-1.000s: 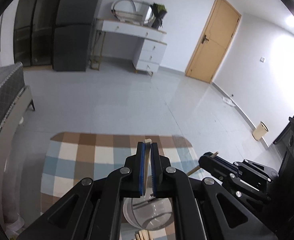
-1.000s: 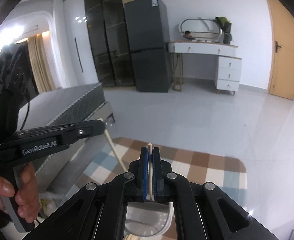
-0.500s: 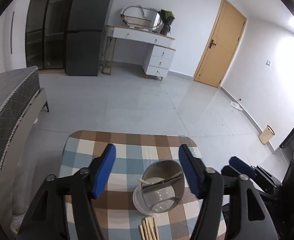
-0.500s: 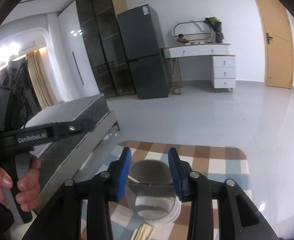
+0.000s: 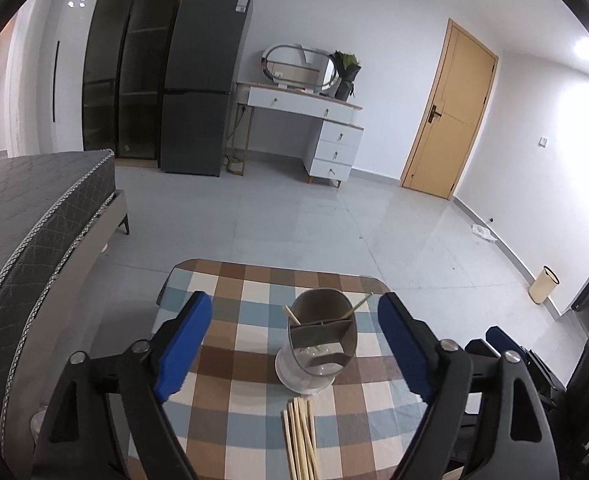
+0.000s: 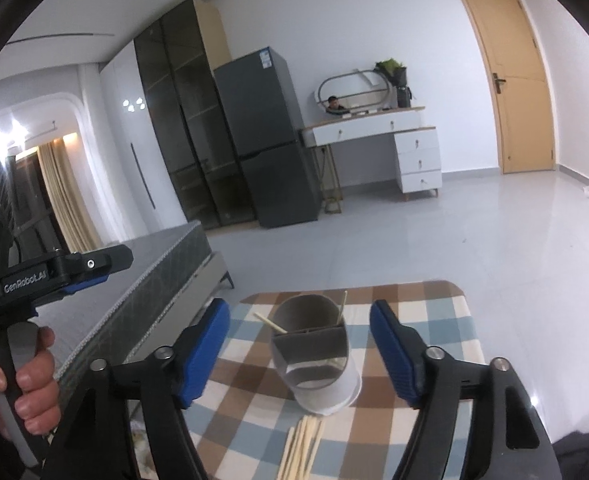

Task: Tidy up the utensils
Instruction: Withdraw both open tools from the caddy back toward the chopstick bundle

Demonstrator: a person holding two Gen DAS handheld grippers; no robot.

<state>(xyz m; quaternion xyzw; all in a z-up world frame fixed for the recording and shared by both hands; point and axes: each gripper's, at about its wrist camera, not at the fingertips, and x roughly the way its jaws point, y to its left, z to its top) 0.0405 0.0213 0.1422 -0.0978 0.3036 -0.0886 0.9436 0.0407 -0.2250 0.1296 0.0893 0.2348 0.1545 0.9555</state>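
Observation:
A grey utensil holder [image 5: 322,340] [image 6: 310,344] with a divider stands on a white base on the checked table [image 5: 234,400] [image 6: 414,320]. Two chopsticks [image 5: 290,314] [image 6: 268,320] lean in it, one to each side. A bundle of loose chopsticks [image 5: 300,436] [image 6: 302,448] lies in front of it. My left gripper [image 5: 294,304] hangs back from the holder, jaws opening, nothing between the pads. My right gripper [image 6: 299,308] does the same, jaws opening and empty. In the right wrist view the left gripper [image 6: 54,272] shows at the left, held by a hand [image 6: 34,380].
A grey bed [image 5: 34,220] runs along the table's left side. Beyond the table's far edge lies bare tiled floor [image 5: 334,232], then a dark fridge [image 5: 206,80], a white dresser [image 5: 326,136] and a wooden door [image 5: 450,112].
Both grippers were shut on a chopstick each over the holder. They have opened wide, drawn back and risen, and the two chopsticks now stand in the holder.

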